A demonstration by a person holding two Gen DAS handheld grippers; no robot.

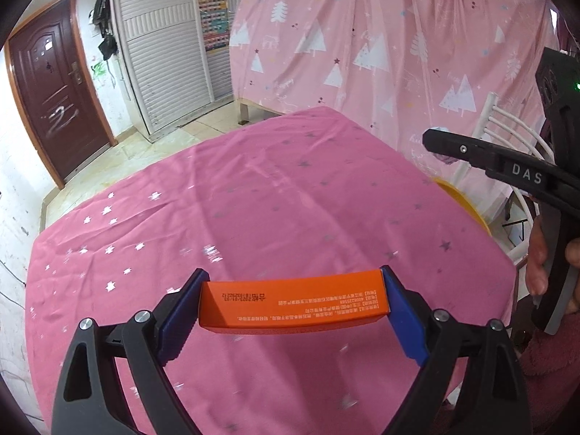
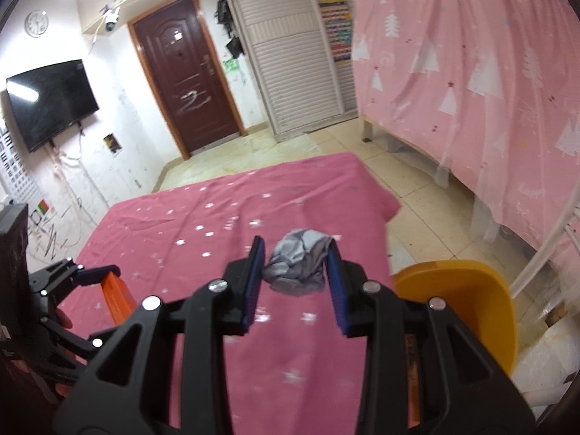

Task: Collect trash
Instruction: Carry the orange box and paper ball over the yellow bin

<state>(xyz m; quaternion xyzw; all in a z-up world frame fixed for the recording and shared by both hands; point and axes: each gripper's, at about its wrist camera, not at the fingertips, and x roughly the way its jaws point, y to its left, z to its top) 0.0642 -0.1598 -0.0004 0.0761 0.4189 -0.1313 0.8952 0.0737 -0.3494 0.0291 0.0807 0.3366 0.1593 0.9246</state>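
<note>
My left gripper (image 1: 294, 282) is shut on an orange carton (image 1: 293, 301) with printed text, held above the pink star-print tablecloth (image 1: 275, 195). The carton also shows in the right wrist view (image 2: 117, 297), clamped in the left gripper (image 2: 108, 277). My right gripper (image 2: 295, 250) is shut on a crumpled grey wad of paper (image 2: 299, 266), held above the table near its right edge. In the left wrist view the right gripper (image 1: 440, 141) reaches in from the right, over the table's far right side.
A yellow bin (image 2: 467, 301) stands beside the table's right edge, below my right gripper; its rim shows in the left wrist view (image 1: 460, 199). A white metal chair (image 1: 507, 134) and a pink curtain (image 2: 471, 72) are on the right. A tiled floor, a door and a TV lie beyond.
</note>
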